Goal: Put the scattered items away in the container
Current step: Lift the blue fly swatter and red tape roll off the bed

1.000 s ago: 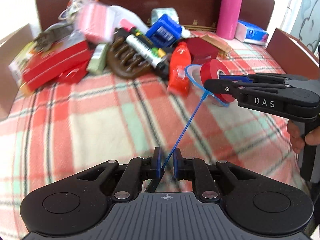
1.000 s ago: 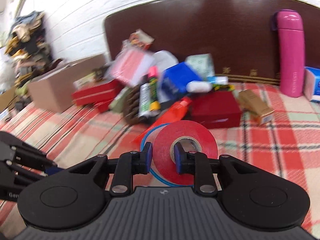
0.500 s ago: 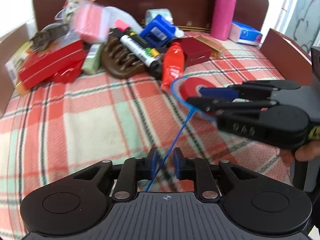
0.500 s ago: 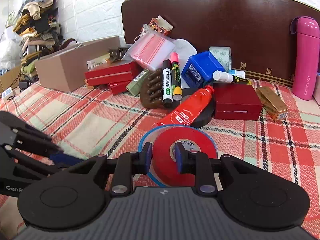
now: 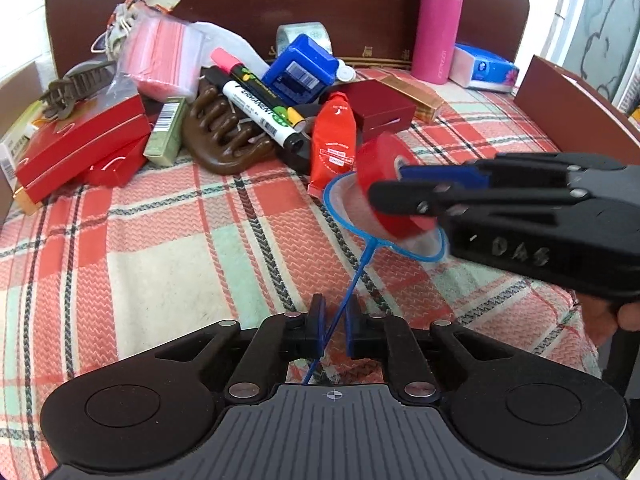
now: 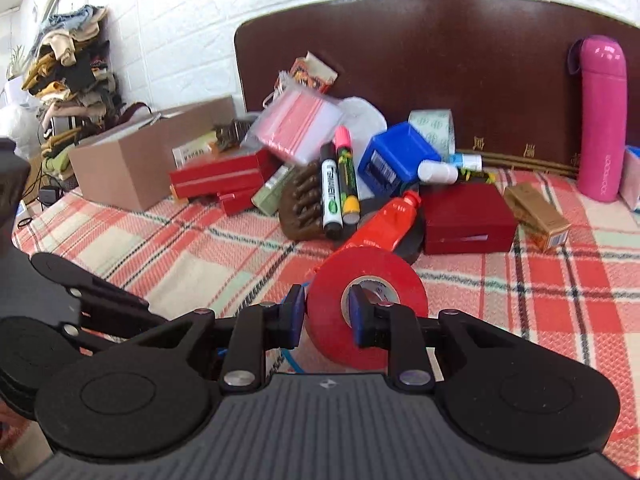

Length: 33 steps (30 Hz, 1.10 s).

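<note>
While clamped through its core by the right gripper (image 6: pixel 323 316), red tape roll (image 6: pixel 366 304) seems light, rigid; left gripper (image 5: pixel 334 324) loosely straddles blue net handle (image 5: pixel 349 292).

Both wrist views low, close over plaid blanket (image 5: pixel 168 272), facing headboard (image 6: pixel 460 64); share clutter pile (image 5: pixel 240 112).

"PERMANENT" on white marker (image 5: pixel 259 111), "DAS" on right gripper (image 5: pixel 384 190)

Low in the frame's centre, the right gripper (image 6: pixel 323 317) clamps a red tape roll (image 6: pixel 366 306), one finger inside its core. Above it lies a heap: red tube (image 6: pixel 386 222), two markers (image 6: pixel 338 184), blue box (image 6: pixel 394 160). A pink flask (image 6: pixel 602 118) stands upper right, a cardboard box (image 6: pixel 140 160) at left.
</note>
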Motion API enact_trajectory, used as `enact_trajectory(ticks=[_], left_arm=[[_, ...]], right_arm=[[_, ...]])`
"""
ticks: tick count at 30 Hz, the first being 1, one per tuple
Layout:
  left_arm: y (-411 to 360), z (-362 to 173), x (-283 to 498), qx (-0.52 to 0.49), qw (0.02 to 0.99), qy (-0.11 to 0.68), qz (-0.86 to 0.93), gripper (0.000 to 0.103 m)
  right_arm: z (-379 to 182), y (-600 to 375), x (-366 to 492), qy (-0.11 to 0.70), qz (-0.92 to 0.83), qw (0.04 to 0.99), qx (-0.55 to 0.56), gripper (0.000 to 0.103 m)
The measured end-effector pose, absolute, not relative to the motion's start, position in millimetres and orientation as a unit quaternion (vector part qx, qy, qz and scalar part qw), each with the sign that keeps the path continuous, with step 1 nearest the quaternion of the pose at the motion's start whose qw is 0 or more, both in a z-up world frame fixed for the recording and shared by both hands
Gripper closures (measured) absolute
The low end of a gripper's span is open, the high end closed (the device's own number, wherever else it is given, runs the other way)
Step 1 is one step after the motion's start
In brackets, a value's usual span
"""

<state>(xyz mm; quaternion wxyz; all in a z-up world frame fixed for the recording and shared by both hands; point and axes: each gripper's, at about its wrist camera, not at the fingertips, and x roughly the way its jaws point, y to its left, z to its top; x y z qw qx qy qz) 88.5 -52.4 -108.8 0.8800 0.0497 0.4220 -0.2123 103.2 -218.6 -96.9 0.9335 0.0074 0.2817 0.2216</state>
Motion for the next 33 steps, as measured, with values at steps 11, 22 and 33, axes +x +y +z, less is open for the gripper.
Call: enact_trajectory(ticks=[11, 22, 33], left_arm=[[-4.0, -104.6, 69.7, 0.03, 0.889, 0.432, -0.147, 0.103], [-19.7, -104.5, 91.8, 0.036, 0.895, 0.418, -0.149, 0.078], [-25.4, -103.4, 109.5, 0.024, 0.898, 0.412, -0.152, 0.103]], right_arm=[[-98.3, -213.3, 100.4, 0.292, 0.212, 0.932, -0.02, 0.077], [-112.0, -201.5, 99.3, 0.298, 0.216, 0.929, -0.042, 0.079], [-116.9, -199.1, 101.9, 0.301, 0.214, 0.928, -0.049, 0.075]])
